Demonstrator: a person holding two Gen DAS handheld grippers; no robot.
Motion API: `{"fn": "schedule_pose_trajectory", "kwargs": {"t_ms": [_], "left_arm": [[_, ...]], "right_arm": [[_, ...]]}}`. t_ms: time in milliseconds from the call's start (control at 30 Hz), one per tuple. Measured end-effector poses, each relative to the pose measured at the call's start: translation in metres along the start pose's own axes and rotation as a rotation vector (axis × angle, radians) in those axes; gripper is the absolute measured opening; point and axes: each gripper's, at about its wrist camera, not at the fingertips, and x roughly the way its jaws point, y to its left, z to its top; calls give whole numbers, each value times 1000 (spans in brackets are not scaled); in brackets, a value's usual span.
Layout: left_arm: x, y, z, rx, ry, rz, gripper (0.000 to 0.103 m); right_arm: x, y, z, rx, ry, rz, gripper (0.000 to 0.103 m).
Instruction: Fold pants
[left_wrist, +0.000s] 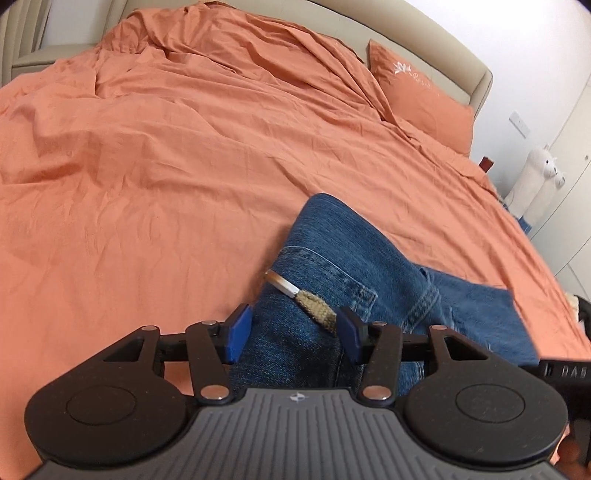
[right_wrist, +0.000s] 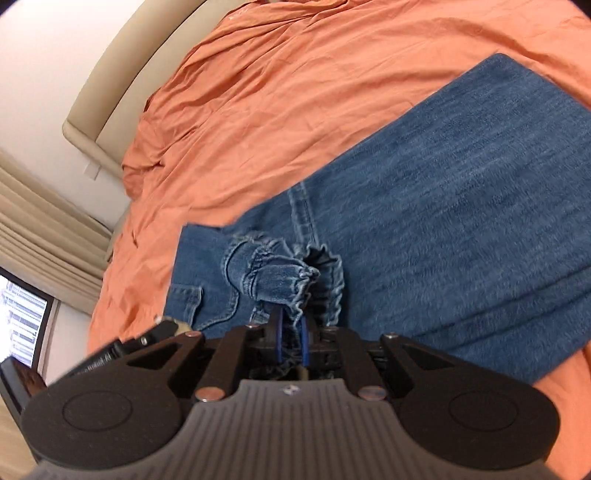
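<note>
Blue jeans (left_wrist: 343, 258) lie on an orange bed sheet (left_wrist: 147, 166). In the left wrist view my left gripper (left_wrist: 293, 332) is open, its blue pads either side of the waist end, where a beige drawstring (left_wrist: 317, 306) with a white tip lies. In the right wrist view my right gripper (right_wrist: 291, 336) is shut on the gathered elastic waistband (right_wrist: 280, 277) of the jeans (right_wrist: 461, 192), bunched between the pads. The legs stretch away to the upper right.
An orange pillow (left_wrist: 417, 88) lies against the beige headboard (left_wrist: 443, 48). White plush toys (left_wrist: 535, 173) stand beside the bed at right. Beige curtains (right_wrist: 40, 229) and a window (right_wrist: 22, 317) are at left of the right wrist view.
</note>
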Motion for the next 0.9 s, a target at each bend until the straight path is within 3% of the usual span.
{"fn": "schedule_pose_trajectory", "kwargs": {"t_ms": [67,133,367,467,567,733,900], "left_arm": [[1,1,0,-3,4,1,58],[2,2,0,-7,5,2,58],[8,4,0,-10,12,12,58],[10,6,0,-19,12,9,58],[5,9,1,-40,-25,-7,56],[-18,13,15,-119,-135,-39,55],[-34,7,30,-148,-153,-72,55]], "right_arm": [[3,0,4,-19,-14,-3,14],[7,-2,8,-19,-18,7,28],[40,-25,19,94,31,120,28],[44,-24,22,98,35,131,18],[32,-9,27,22,21,127,14],[-3,57,59,-254,-6,127,12],[-47,105,110,-426,-41,92,12]]}}
